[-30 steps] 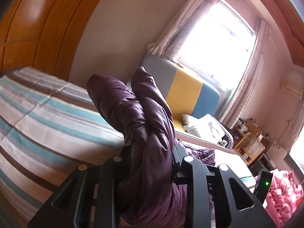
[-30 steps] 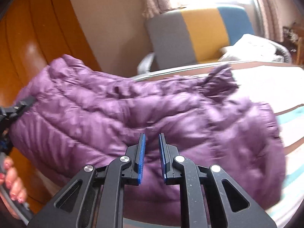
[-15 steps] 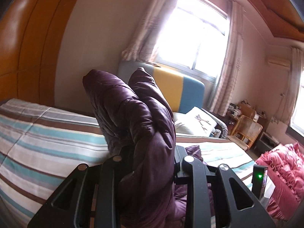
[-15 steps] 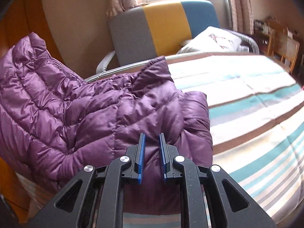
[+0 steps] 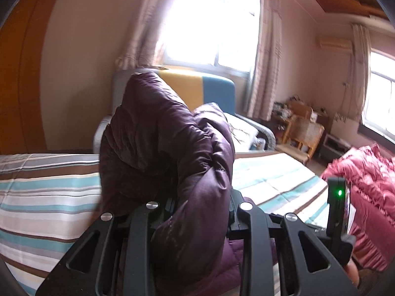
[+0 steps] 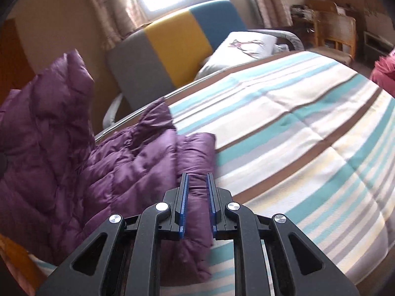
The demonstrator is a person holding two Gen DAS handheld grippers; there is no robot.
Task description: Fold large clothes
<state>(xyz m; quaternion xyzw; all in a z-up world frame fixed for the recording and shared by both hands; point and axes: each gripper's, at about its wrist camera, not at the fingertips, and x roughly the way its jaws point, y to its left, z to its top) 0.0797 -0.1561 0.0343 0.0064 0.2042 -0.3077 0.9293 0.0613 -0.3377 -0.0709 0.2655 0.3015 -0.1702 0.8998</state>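
A bed (image 6: 308, 133) with a sheet striped in teal, white, grey and brown fills most of both views. Beyond its far edge stands an armchair (image 6: 172, 49) with grey, yellow and blue panels, a white cushion (image 6: 242, 49) on its seat, under a bright curtained window (image 5: 212, 22). To the far right lies a pink quilt (image 5: 367, 192).

The purple down jacket (image 6: 103, 172) lies on the left part of the bed, one end raised up at the left. The left gripper (image 5: 197, 209) has its jaws pinching a thick bunched fold of the jacket, which rises above them. The right gripper (image 6: 197, 204) has its blue-padded jaws narrowly parted, with jacket fabric showing in the gap; whether the pads press on it cannot be told.
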